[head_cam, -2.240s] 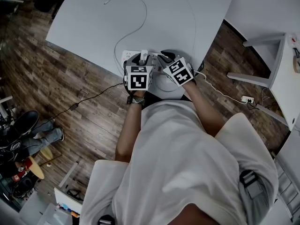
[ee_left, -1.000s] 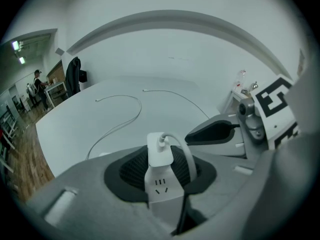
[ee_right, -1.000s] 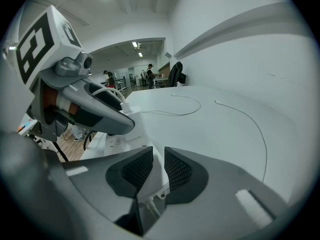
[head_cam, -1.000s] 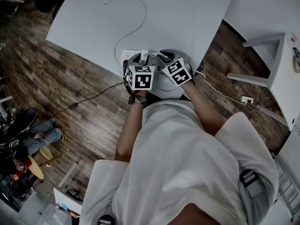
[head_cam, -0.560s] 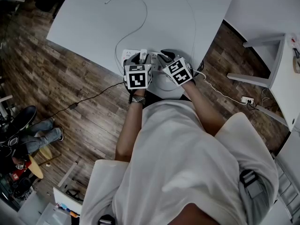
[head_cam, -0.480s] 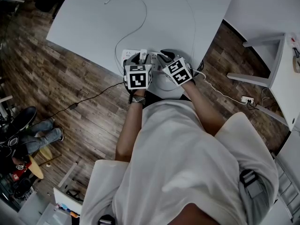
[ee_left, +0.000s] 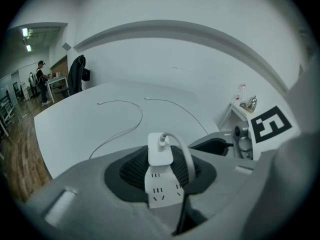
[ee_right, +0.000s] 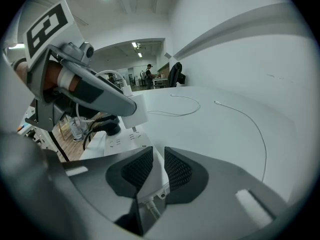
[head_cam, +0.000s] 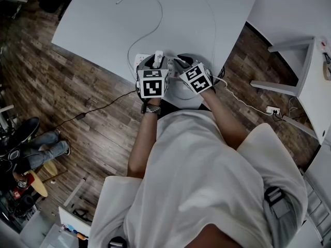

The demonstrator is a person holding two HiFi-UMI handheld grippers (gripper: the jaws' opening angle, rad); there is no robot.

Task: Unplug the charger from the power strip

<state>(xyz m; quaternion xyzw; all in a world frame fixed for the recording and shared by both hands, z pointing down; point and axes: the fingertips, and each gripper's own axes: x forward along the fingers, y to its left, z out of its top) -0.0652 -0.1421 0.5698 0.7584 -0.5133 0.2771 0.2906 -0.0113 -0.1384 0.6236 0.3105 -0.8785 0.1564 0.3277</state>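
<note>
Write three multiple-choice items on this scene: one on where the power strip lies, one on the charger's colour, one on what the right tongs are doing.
1. Where does the power strip lie?
A. on the floor
B. at the near edge of the white table
C. on a chair

2. What colour is the charger?
A. white
B. black
C. red

3. The right tongs are:
A. open and empty
B. shut on a cup
C. shut on the power strip

Key:
1 B, the head view shows it on the table edge nearest the person.
2 A, the block gripped by the left tongs is white.
3 C, the pads clamp the strip's end.
</note>
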